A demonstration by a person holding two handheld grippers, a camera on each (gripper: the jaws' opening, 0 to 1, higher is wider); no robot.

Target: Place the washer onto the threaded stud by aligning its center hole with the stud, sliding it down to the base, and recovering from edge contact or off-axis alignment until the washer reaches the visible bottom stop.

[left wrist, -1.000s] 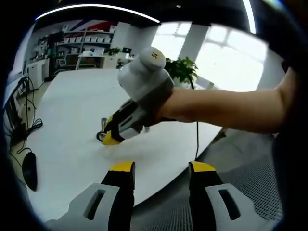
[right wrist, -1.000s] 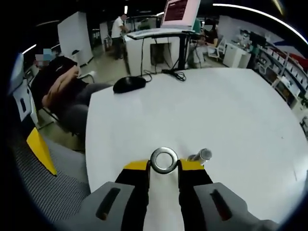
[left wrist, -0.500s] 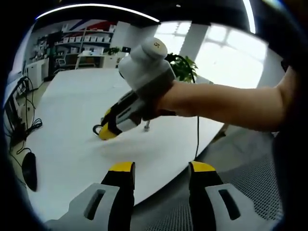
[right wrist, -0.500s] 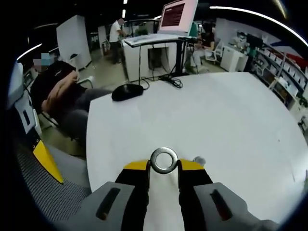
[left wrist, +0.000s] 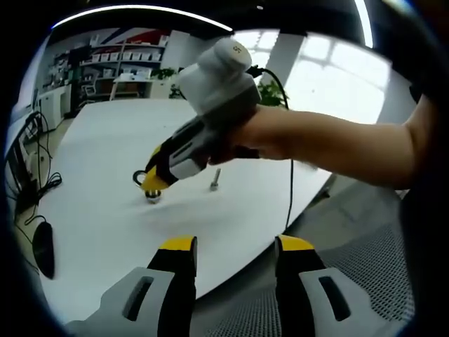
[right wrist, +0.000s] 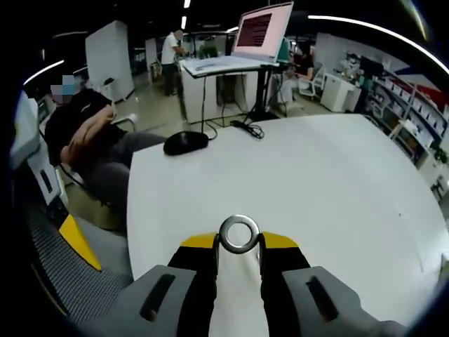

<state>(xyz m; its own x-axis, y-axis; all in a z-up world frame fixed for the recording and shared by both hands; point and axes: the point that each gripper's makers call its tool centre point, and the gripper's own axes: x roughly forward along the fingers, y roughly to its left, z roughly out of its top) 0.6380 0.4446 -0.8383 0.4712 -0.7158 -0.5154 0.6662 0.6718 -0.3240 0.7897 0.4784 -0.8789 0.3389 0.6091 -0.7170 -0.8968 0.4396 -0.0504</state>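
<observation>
Between our right gripper's (right wrist: 238, 242) yellow-tipped jaws we hold the washer (right wrist: 238, 234), pinched at its lower rim so the ring stands upright with its hole facing the camera. From the left gripper view the same tool (left wrist: 156, 184) hangs low over the tabletop (left wrist: 98, 140) with the washer's dark edge (left wrist: 137, 175) showing at its tip. The threaded stud (left wrist: 215, 180) stands upright just beside that tip, apart from it, on the side toward the nearer table edge.

To do this step well, we judge we should bring the washer back over the stud, roll the wrist until the ring lies flat, set the hole on the stud's axis, then lower; if the rim catches on the thread, lift slightly and re-centre rather than push.

Our left gripper (left wrist: 235, 246) has its jaws spread wide with nothing between them, held off the table's near edge over grey floor.

Room is generous: the white top is bare around the stud. A black mouse (right wrist: 186, 142) lies at the far edge, well apart, near a seated person (right wrist: 91, 133).
</observation>
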